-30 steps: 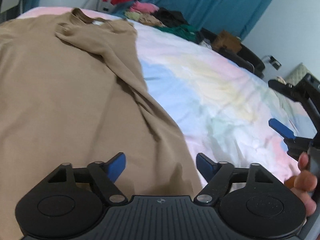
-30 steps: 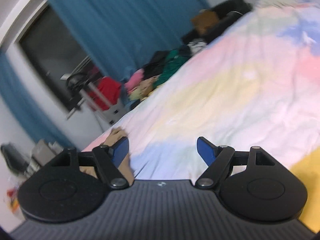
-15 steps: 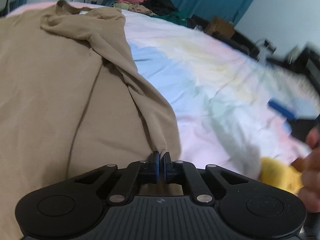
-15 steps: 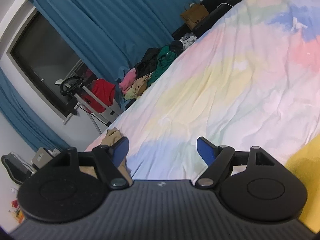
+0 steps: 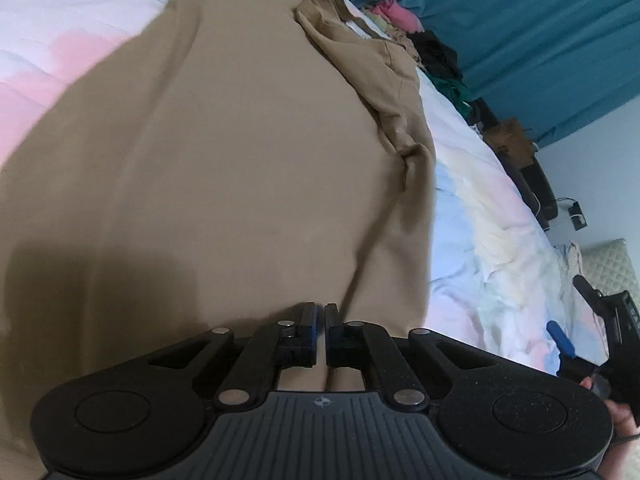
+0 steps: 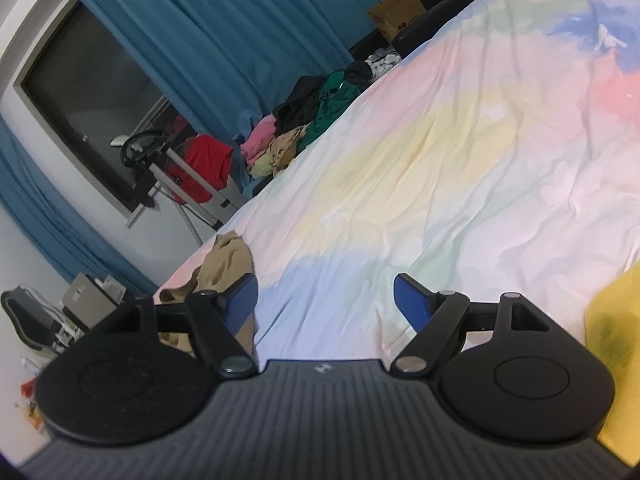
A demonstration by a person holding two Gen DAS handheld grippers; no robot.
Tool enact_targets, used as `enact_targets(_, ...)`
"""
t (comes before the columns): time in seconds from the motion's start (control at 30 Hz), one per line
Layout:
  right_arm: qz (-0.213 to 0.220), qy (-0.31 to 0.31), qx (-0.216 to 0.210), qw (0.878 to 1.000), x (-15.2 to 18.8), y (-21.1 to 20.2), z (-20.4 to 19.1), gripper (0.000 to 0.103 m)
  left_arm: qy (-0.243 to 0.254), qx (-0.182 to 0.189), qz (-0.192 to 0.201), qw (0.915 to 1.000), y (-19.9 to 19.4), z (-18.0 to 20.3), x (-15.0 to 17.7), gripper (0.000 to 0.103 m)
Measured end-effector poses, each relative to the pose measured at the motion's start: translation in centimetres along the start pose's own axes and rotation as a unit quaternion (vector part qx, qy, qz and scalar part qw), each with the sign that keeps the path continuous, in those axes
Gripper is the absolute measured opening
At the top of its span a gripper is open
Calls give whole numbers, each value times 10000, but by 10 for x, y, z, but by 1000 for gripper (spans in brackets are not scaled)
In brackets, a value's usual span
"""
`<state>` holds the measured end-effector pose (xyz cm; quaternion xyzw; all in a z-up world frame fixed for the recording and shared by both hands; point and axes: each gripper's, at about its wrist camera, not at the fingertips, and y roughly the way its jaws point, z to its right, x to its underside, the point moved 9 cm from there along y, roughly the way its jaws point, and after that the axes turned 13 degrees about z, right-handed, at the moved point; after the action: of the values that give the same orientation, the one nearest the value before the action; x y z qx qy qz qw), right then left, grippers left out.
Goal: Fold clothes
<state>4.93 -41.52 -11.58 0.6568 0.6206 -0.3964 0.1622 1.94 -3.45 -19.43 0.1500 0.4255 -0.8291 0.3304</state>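
A tan T-shirt [image 5: 240,160] lies spread on the pastel bedsheet [image 5: 488,240], its collar at the far end. My left gripper [image 5: 320,316] is shut on the shirt's near hem, close to its right side edge. My right gripper [image 6: 324,296] is open and empty above the bare sheet [image 6: 440,160]; it also shows at the right edge of the left wrist view [image 5: 576,344]. A bunched part of the tan shirt [image 6: 224,264] shows behind its left finger.
A pile of clothes [image 6: 312,128] lies at the far end of the bed. A yellow cloth [image 6: 612,336] sits at the right. Blue curtains [image 6: 220,40], a window, a chair and a brown bag [image 6: 396,16] stand beyond the bed.
My left gripper closed on the shirt's hem and has carried it left over the shirt, swinging the view. My right gripper stays open and has barely moved.
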Motion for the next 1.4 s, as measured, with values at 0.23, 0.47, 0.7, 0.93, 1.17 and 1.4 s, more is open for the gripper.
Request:
enact_targets(0.23,-101,-217,-91,9997,7,-2,-10,77,1141,423,338,9920,-38,44,6,49)
enact_targets(0.47,-246,-387,-161,9988,16,0,-18,77,2301,484,158,9718,-36,82,55,57)
enact_targets(0.7,-405,-468,-206,9979,25,1,-25,77,1663,368,-112,9853,-29,59,66,12)
enact_targets(0.93,-480,-536,-290,9970,31,1,-32,77,-57,551,-309,9980,-70,12,45,3)
enact_targets(1.17,-738,-841,-572,9921,46,0,-52,77,-113,-301,-552,9980,-71,-34,51,6)
enact_targets(1.4,-992,-1088,-1238,9813,62,-10,-81,77,318,75,-175,9993,-72,-8,41,51)
